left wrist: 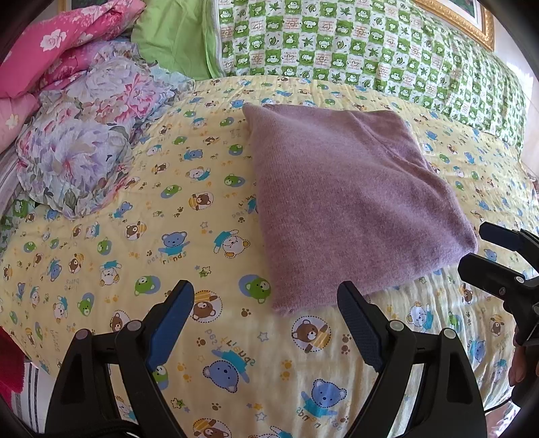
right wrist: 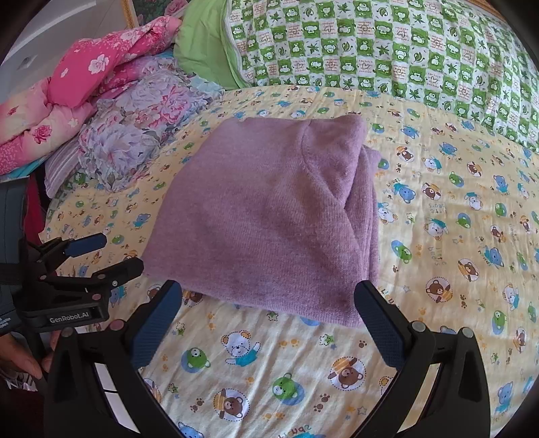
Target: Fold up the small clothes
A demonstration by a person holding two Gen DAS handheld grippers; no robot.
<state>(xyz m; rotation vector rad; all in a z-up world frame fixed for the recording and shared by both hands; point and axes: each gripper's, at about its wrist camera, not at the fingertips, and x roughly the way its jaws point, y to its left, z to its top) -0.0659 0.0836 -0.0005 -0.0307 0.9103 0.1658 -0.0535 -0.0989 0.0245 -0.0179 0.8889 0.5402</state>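
Observation:
A purple knit garment [left wrist: 350,202] lies folded into a thick rectangle on the yellow bear-print bedspread [left wrist: 134,242]; it also shows in the right wrist view [right wrist: 269,219]. My left gripper [left wrist: 266,296] is open and empty, just short of the garment's near left corner. My right gripper [right wrist: 266,296] is open and empty, just short of the garment's near edge. The right gripper shows at the right edge of the left wrist view [left wrist: 471,249], and the left gripper at the left of the right wrist view [right wrist: 114,252].
A floral purple quilt [left wrist: 84,145] and pink quilts [left wrist: 57,43] are piled at the left. A green checked frog-print quilt [left wrist: 370,50] lies along the far side. A gold picture frame [left wrist: 471,17] hangs behind.

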